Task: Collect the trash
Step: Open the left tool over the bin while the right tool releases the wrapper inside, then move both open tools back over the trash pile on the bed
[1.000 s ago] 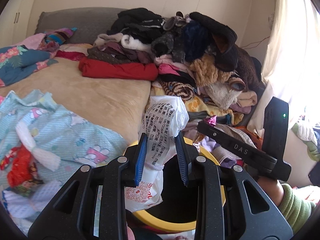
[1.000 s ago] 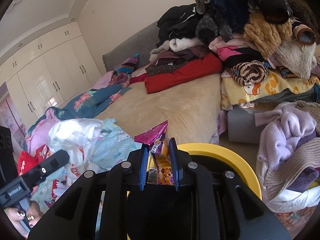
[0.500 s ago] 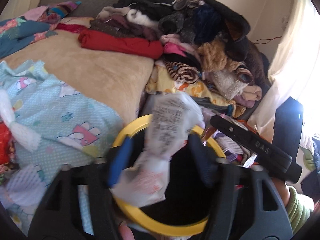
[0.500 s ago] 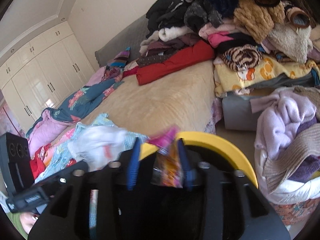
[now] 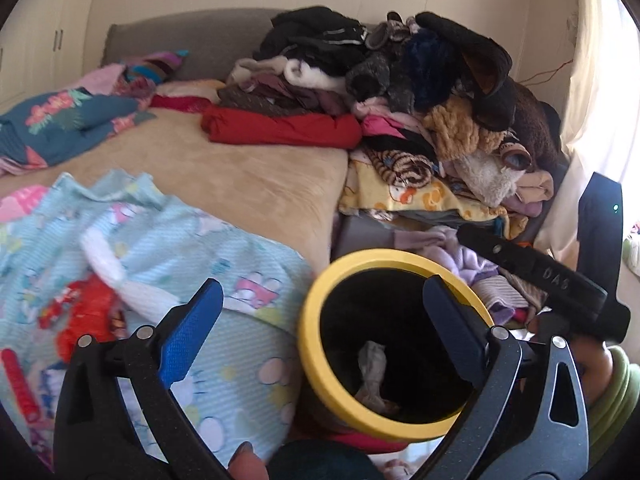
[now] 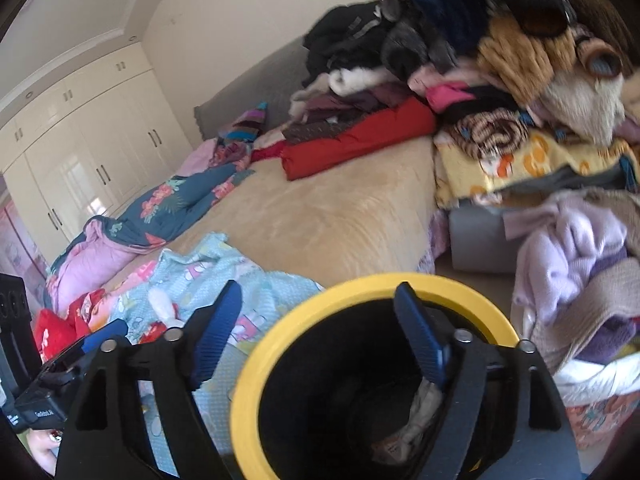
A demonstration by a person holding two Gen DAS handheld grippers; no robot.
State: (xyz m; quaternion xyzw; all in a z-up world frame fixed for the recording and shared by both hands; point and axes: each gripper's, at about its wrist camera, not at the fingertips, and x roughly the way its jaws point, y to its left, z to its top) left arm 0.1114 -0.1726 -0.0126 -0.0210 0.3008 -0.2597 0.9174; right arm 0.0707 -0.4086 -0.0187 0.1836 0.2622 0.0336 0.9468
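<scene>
Opening with nothing between their fingers, left gripper [image 5: 320, 328] and right gripper [image 6: 316, 332] — only the left view shows crumpled trash [image 5: 372, 364] clearly.

Counted in view: one yellow-rimmed bin [image 5: 320, 300], with one crumpled white wrapper [image 5: 372, 364] seen inside it. Two tongs are seen: left tongs [image 5: 320, 328] and right tongs [image 6: 316, 328]. One bed [image 5: 240, 176] is counted, one red folded garment [image 5: 280, 130], one light-blue printed cloth [image 5: 180, 248] and one large pile of clothes [image 5: 420, 92]; separate items in the pile cannot be counted.
</scene>
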